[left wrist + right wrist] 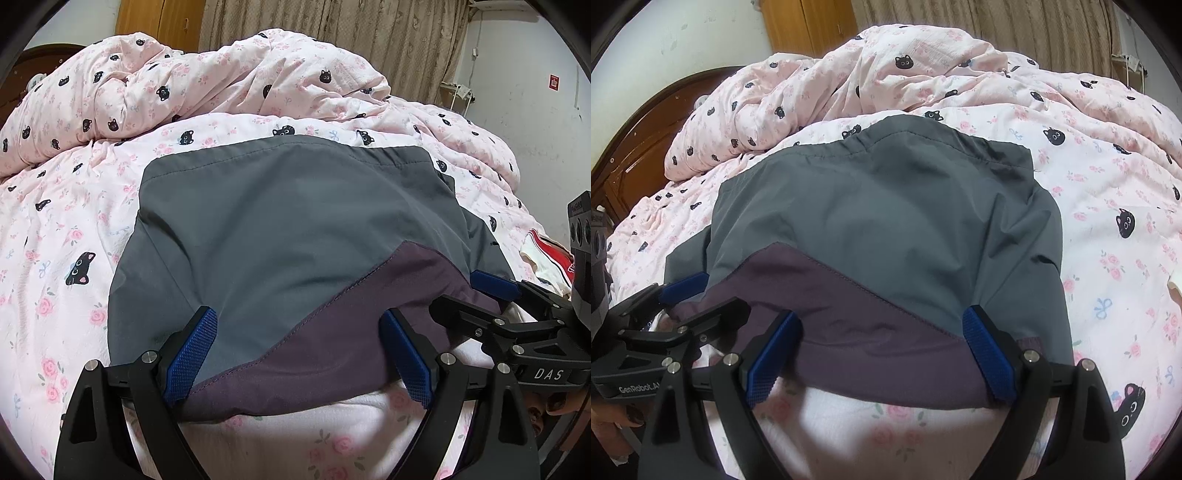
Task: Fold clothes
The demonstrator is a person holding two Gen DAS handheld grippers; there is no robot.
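One garment [280, 236], grey-purple, lies folded flat on bed [66, 206]. Left gripper [299, 354], right gripper [882, 354] both wide open at near hem, holding nothing. Further folds probably remain.

A: What hides the near hem of the jacket [280, 229]?
B: In the left wrist view, the left claw [301, 354] covers it at seven and five o'clock, and its body runs off the bottom edge.
A: And the red and white cloth [550, 254] at three o'clock?
B: Cut off by the right claw [461, 295]; I cannot tell what it is.
A: The headboard [639, 162]?
B: Mostly buried behind the quilt [849, 70].
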